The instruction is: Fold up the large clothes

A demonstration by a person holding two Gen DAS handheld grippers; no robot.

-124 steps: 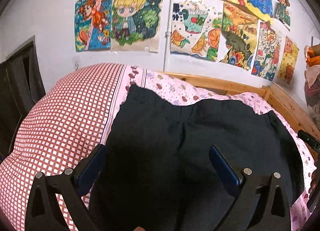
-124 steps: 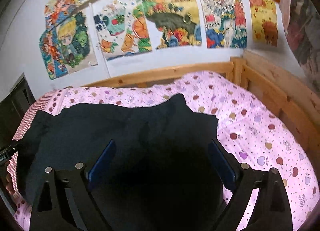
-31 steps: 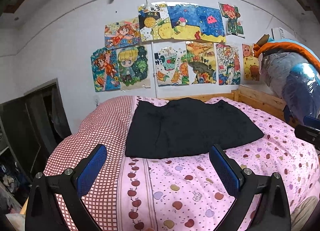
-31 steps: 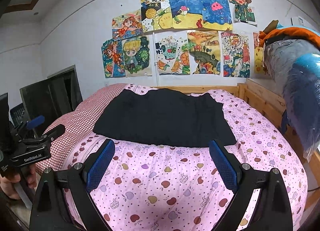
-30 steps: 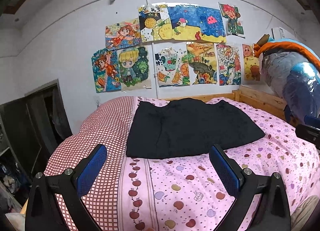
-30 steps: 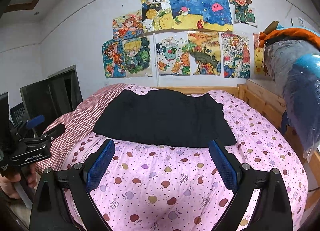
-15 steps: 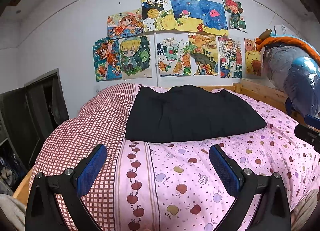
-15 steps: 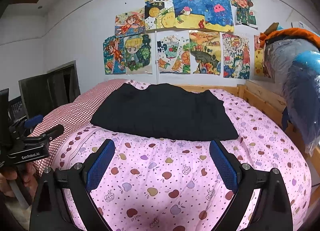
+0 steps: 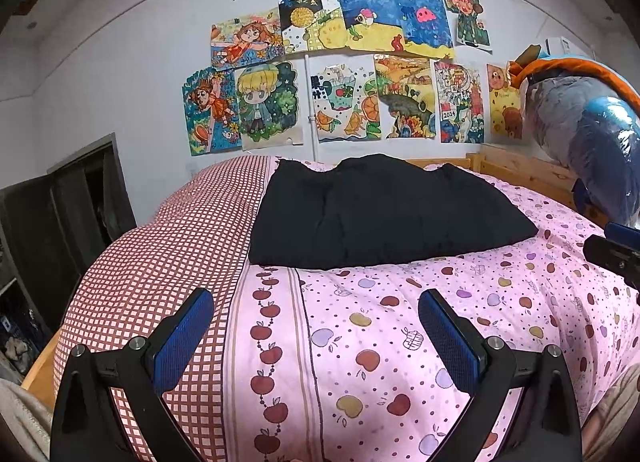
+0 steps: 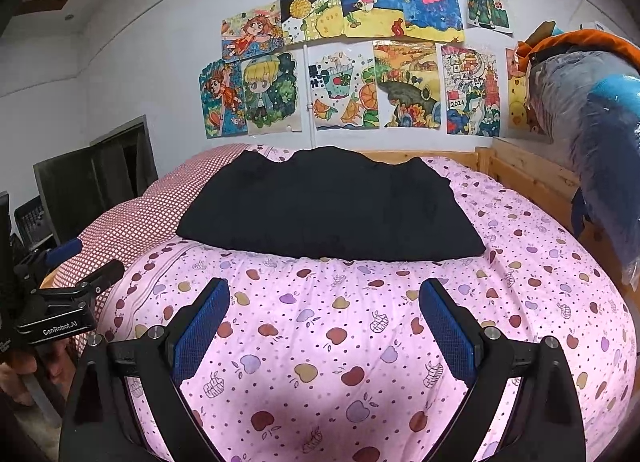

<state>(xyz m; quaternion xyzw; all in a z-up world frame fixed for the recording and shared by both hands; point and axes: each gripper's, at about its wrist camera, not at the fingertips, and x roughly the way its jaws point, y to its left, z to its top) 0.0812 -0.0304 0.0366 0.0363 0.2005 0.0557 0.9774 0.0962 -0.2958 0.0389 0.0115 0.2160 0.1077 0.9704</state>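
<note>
Left wrist view: black garment folded flat on quilt; both claws spread, empty.

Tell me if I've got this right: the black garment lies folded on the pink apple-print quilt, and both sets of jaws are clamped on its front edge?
Not quite. The black garment does lie folded on the quilt, but both wrist views show the jaws open and holding nothing, short of its front edge.

Wood bed frame, drawings on wall.
</note>
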